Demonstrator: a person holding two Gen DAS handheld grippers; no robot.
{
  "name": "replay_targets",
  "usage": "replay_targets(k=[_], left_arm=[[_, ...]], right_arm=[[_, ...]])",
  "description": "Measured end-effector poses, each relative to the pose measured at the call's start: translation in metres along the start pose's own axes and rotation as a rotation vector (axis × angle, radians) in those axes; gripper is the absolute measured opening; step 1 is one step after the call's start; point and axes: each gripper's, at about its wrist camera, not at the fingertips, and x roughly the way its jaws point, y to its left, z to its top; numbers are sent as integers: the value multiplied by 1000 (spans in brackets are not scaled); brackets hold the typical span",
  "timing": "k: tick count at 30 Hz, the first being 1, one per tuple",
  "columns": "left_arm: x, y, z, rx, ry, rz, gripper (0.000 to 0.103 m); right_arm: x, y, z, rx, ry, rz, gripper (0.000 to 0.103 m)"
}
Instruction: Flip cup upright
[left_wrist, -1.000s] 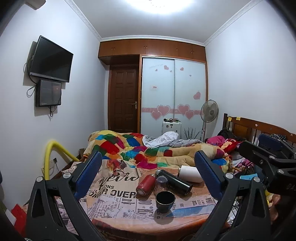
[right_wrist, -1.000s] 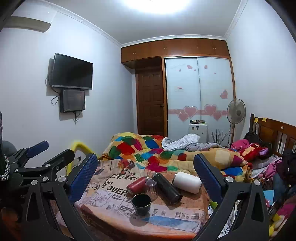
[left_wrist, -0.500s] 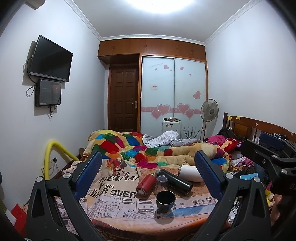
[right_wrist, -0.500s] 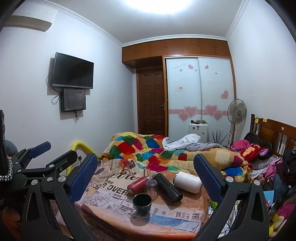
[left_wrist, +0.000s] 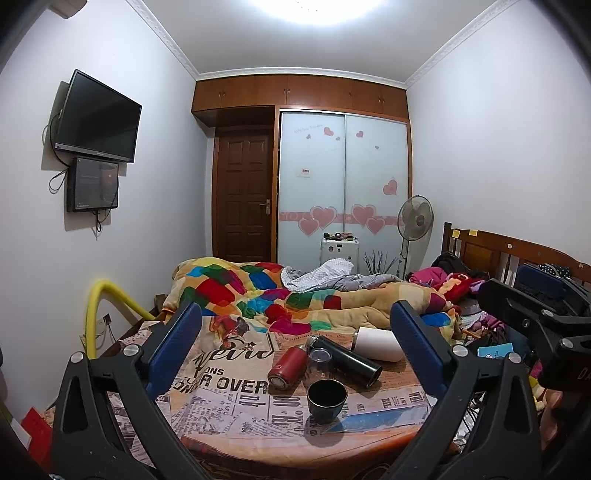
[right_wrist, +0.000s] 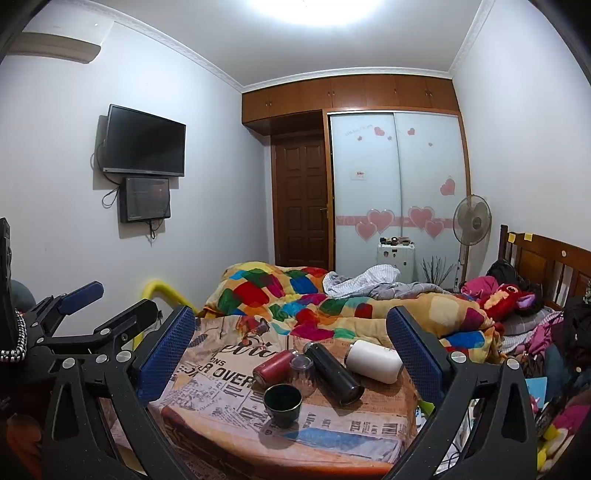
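A small dark cup (left_wrist: 327, 400) stands upright, mouth up, near the front edge of a newspaper-print cloth on the table (left_wrist: 236, 435); it also shows in the right wrist view (right_wrist: 283, 404). Behind it lie a red flask (left_wrist: 287, 366), a black flask (left_wrist: 345, 359), a white flask (left_wrist: 376, 344) and a small clear glass (left_wrist: 320, 360). My left gripper (left_wrist: 295, 350) is open and empty, held back from the table. My right gripper (right_wrist: 291, 354) is open and empty too, also short of the cup.
A bed with a colourful quilt (left_wrist: 277, 291) lies behind the table. A yellow pipe (left_wrist: 99, 306) rises at the left. Clutter and a wooden headboard (left_wrist: 517, 254) are at the right. The other gripper shows at each view's side (right_wrist: 74, 317).
Both views have shifted only slightly; the cup and flasks have not moved, and both grippers stay open.
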Motion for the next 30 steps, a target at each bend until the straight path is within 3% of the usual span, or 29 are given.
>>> replay_targets(k=[30], left_arm=[[4, -3, -1, -5, 17, -21, 103]], right_arm=[[-1, -3, -3, -8, 3, -2, 103]])
